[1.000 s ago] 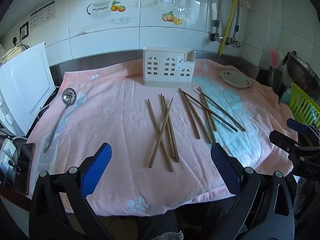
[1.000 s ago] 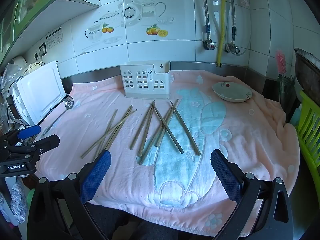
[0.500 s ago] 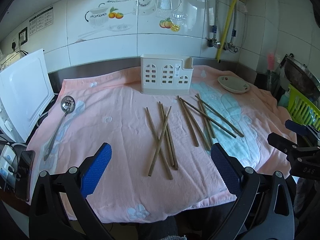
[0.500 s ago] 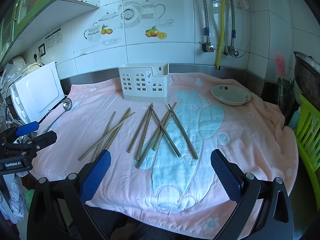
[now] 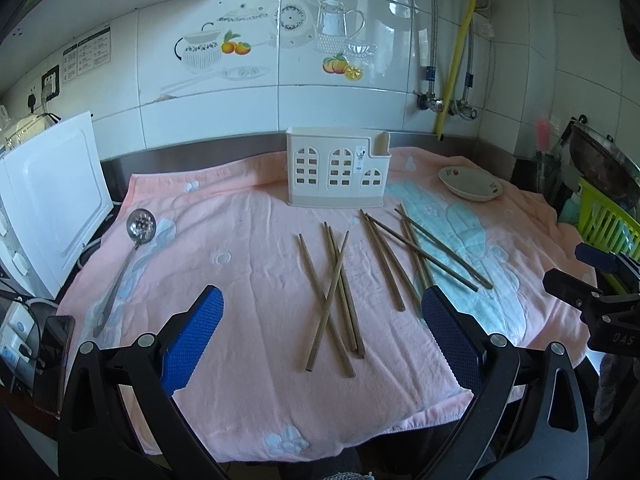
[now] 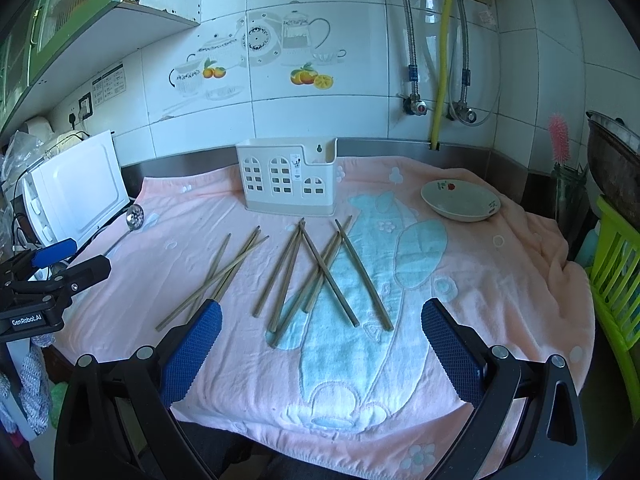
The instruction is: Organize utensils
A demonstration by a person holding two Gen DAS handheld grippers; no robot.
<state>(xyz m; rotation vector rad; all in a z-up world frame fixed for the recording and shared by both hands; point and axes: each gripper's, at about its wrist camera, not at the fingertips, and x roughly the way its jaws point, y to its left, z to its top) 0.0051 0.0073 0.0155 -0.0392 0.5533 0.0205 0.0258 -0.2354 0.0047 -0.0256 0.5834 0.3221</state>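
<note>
Several wooden chopsticks point(image 5: 334, 292) point(image 6: 320, 276) lie loose and crossed on a pink towel point(image 5: 240, 264) point(image 6: 480, 280). Behind them stands a white utensil holder point(image 5: 337, 171) point(image 6: 288, 178) with window cut-outs, nothing showing in it. A slotted metal spoon point(image 5: 128, 256) point(image 6: 134, 216) lies at the towel's left side. My left gripper point(image 5: 320, 340) hangs open over the towel's near edge, short of the chopsticks. My right gripper point(image 6: 320, 344) is open too, above the near edge. Each gripper also shows at the side of the other's view, the right gripper point(image 5: 592, 276) and the left gripper point(image 6: 60, 264).
A small ceramic bowl point(image 5: 470, 184) point(image 6: 460, 200) sits at the back right of the towel. A white appliance point(image 5: 52, 200) stands at the left, a green basket point(image 5: 608, 228) and a dark pot point(image 6: 616, 160) at the right. Tiled wall with pipes behind.
Both grippers have drawn back and risen a little, so the towel and chopsticks sit slightly farther off. Nothing on the towel has moved.
</note>
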